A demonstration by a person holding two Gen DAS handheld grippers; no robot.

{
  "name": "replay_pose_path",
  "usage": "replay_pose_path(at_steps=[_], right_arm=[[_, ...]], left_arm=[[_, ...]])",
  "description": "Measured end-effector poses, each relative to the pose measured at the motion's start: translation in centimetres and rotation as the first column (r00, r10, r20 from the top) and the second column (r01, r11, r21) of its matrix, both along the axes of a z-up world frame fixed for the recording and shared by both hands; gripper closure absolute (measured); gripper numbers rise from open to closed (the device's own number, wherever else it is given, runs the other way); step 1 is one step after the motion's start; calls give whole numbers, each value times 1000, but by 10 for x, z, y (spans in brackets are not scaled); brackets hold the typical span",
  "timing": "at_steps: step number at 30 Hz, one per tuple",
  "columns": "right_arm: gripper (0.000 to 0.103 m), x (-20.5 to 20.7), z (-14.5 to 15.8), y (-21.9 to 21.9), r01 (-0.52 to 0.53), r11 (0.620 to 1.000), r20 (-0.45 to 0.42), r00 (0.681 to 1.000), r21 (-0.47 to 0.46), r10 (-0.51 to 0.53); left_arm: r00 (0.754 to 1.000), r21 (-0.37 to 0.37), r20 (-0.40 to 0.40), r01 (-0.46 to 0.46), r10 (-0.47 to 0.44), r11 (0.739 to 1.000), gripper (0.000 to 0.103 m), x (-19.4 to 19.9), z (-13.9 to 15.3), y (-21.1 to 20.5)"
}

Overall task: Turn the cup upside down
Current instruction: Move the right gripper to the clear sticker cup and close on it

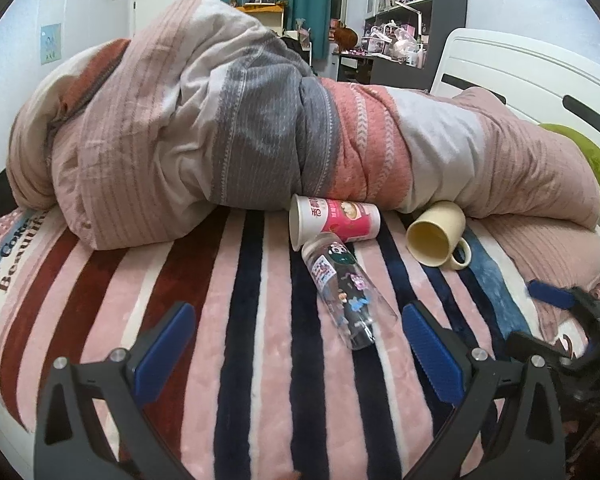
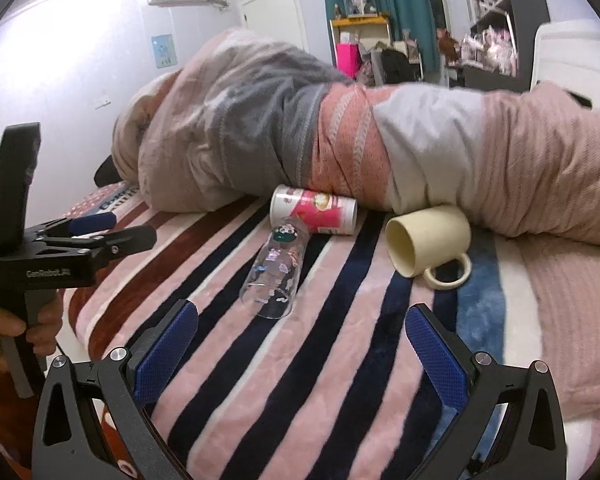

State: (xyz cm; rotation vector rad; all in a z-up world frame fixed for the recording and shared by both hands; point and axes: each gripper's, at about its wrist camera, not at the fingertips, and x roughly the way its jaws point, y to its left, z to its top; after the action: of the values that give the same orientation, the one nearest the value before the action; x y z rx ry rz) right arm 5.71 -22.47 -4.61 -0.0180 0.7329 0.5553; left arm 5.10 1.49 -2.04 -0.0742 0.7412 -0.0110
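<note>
Three cups lie on their sides on the striped blanket [image 1: 228,320]. A cream mug [image 1: 436,234] with a handle lies at the right, mouth toward me; it also shows in the right wrist view [image 2: 428,240]. A pink and white paper cup [image 1: 332,220] [image 2: 316,210] lies against the duvet. A clear glass with stickers [image 1: 346,292] [image 2: 274,268] lies in front of it. My left gripper [image 1: 296,336] is open and empty, short of the glass. My right gripper [image 2: 302,340] is open and empty, short of the glass and mug.
A big bunched duvet [image 1: 220,120] fills the back of the bed behind the cups. A white headboard [image 1: 520,68] and a green plush [image 1: 592,156] are at the right. The left gripper's body [image 2: 60,256] is held at the left of the right wrist view.
</note>
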Motion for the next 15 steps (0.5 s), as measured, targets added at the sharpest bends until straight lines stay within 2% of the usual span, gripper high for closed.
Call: replay_pose_path(at_steps=[4,7,9,11,14,15], right_arm=[[0,49,-40,16,-7,997,-143,990,78,18],[0,78,-70,36,-12,994,-227,973,109,37],[5,96,-88,52,-33,989,-275,959,142,72],[8,113,-108,68,-38,988,-330,940,151,87],[9,124,-119,79,-26,986,-338,938,163,80],[14,124,-118,81,-26,987,-330,941,162,79]], left_arm=[[999,-57,-34,-10,8,998,0,16,-15,15],[998,-130,-59,3,-11,992,0,21,-29,29],[997,-163,-71,1,-13,987,0,22,-38,36],[996,-162,-86,-18,4,987,0,23,-44,41],[994,-158,-111,-43,25,986,0,23,-53,48],[993,-161,-117,-49,30,986,0,22,-55,49]])
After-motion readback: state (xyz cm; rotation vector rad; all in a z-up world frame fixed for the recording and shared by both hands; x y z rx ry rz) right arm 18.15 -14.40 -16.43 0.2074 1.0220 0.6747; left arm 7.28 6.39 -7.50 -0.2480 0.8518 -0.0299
